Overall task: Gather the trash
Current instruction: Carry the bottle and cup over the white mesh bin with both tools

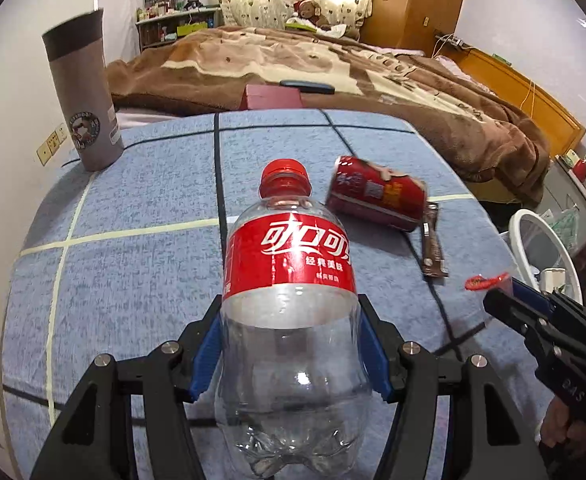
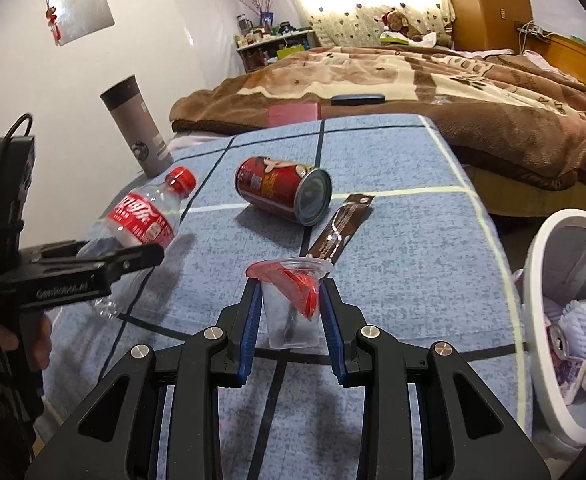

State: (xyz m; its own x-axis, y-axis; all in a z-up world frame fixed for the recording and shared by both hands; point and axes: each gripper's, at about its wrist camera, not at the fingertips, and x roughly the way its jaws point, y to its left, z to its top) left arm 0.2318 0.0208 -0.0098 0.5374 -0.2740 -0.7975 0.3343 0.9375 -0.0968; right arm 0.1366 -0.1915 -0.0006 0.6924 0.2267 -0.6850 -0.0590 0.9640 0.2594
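Note:
My left gripper (image 1: 291,312) is shut on an empty clear Coca-Cola bottle (image 1: 289,280) with a red cap and holds it above the blue checked table (image 1: 133,200). The bottle (image 2: 141,220) and left gripper (image 2: 133,256) also show in the right wrist view. My right gripper (image 2: 291,284) is shut on a small clear plastic cup (image 2: 291,304) with a torn red foil lid. A red can (image 2: 281,192) lies on its side mid-table, also in the left wrist view (image 1: 377,196). A brown wrapper (image 2: 341,228) lies beside it.
A white bin (image 2: 565,320) with trash inside stands off the table's right edge. A grey tumbler (image 1: 83,96) stands at the table's far left corner. A bed with a brown blanket (image 1: 333,64) lies beyond the table.

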